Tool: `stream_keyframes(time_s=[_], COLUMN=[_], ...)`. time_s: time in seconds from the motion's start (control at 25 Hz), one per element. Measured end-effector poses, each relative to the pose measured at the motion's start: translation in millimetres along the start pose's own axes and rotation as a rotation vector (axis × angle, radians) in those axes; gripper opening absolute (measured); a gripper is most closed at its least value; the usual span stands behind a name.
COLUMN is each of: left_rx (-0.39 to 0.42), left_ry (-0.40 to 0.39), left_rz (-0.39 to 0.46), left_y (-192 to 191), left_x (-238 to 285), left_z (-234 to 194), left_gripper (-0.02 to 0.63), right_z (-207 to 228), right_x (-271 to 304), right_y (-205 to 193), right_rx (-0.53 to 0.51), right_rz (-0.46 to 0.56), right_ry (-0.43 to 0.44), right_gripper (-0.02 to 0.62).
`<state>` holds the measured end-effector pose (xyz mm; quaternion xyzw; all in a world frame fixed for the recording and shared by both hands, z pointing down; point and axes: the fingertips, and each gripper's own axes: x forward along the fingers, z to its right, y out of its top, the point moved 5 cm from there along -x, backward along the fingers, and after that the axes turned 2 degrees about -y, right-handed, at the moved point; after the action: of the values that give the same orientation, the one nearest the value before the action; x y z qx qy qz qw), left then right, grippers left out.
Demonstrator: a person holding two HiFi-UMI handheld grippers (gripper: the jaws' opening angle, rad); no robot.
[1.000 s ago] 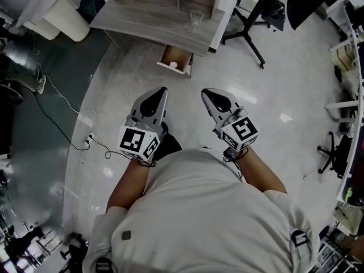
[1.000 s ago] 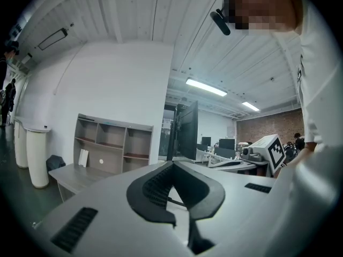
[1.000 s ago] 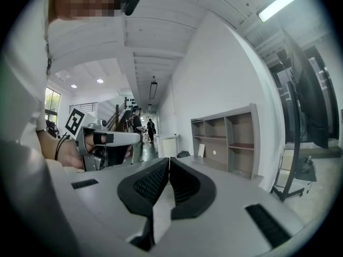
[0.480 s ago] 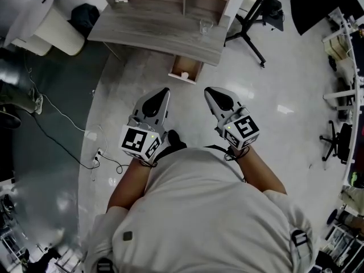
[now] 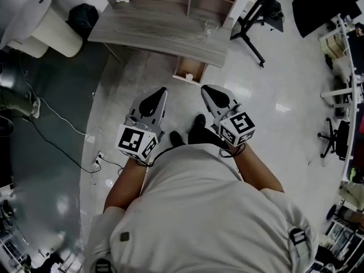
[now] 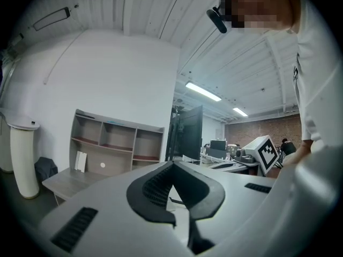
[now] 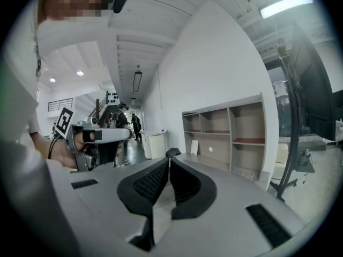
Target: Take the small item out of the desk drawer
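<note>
**Head view: open drawer (image 5: pixel 190 68) faced, nothing gripped**

The left tool (image 5: pixel 160 91) and the right tool (image 5: pixel 205 89) are held side by side above the floor (image 5: pixel 273 84). Both are pointed toward the grey tabletop (image 5: pixel 153 27) and neither touches it. In the left gripper view, the left tool (image 6: pixel 172 165) is seen pressed together, with nothing between its jaws. In the right gripper view, the right tool (image 7: pixel 170 155) is likewise pressed together and empty. The drawer is seen standing open below the tabletop's front edge, just ahead of both tools. A small pale item (image 5: pixel 189 76) is made out inside it, too small to be identified. A glass (image 5: pixel 210 27) is seen on the tabletop, just behind the drawer.
</note>
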<state>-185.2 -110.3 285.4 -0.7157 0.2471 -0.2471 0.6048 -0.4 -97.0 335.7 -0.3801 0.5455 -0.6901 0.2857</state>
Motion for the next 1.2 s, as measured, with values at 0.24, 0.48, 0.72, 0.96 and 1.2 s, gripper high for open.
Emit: stream_keyframes(time_s=[0.24, 0.48, 0.72, 0.96, 1.2], left_rx=[0.006, -0.002, -0.036, -0.065, -0.094], left_ry=[0.019, 0.068, 0.075, 0.070, 0.069], left_rz=[-0.008, -0.039, -0.078, -0.118, -0.159], left_y=[-7, -13, -27, -50, -78], left_x=[2, 10, 43, 82, 124], left_z=[-12, -44, -70, -97, -120], left_gripper=[0.012, 0.012, 0.012, 0.012, 0.012], right_z=[5, 21, 50, 85, 127], right_x=[23, 61, 98, 136, 164], right_y=[-13, -26, -46, -68, -101], right_rx=[0.007, 0.021, 0.061, 0.100, 0.165], right_rz=[-0.033, -0.090, -0.163, -0.237, -0.317], right_ry=[0.020, 0.049, 0.089, 0.099, 0.079], right_gripper=[0.023, 0.025, 0.026, 0.048, 0.083])
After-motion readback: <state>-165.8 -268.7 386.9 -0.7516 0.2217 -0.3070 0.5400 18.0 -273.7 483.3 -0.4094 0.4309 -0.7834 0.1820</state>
